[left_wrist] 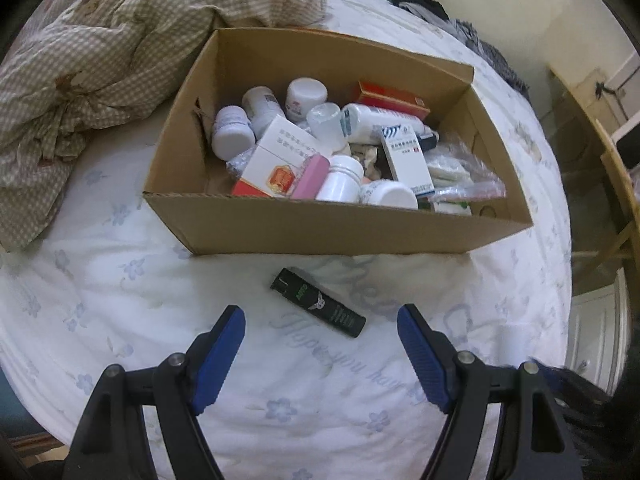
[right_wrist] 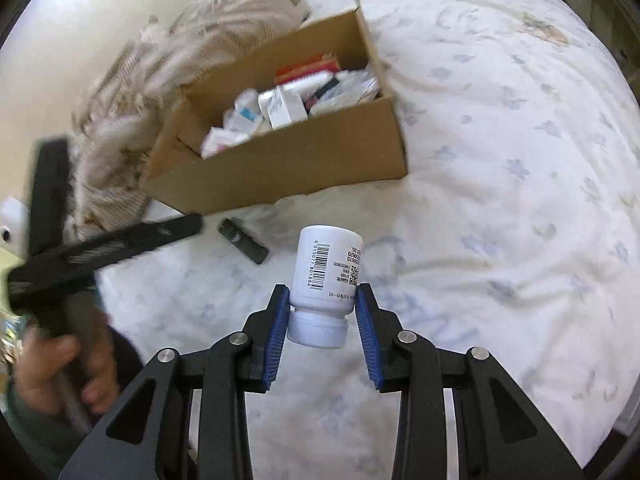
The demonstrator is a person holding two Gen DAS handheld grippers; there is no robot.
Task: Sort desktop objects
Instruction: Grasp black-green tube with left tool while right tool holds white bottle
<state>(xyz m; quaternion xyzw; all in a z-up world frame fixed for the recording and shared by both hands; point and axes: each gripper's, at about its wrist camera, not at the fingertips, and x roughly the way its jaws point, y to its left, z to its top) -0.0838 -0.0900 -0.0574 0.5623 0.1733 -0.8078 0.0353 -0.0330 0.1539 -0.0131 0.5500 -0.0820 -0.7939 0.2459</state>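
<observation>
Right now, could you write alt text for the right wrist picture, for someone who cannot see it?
The right gripper holds a white pill bottle cap-down above a white floral bedsheet. Behind it sits an open cardboard box full of medicine packages, with a dark lighter lying in front of it. At left, a hand holds the other gripper.
</observation>
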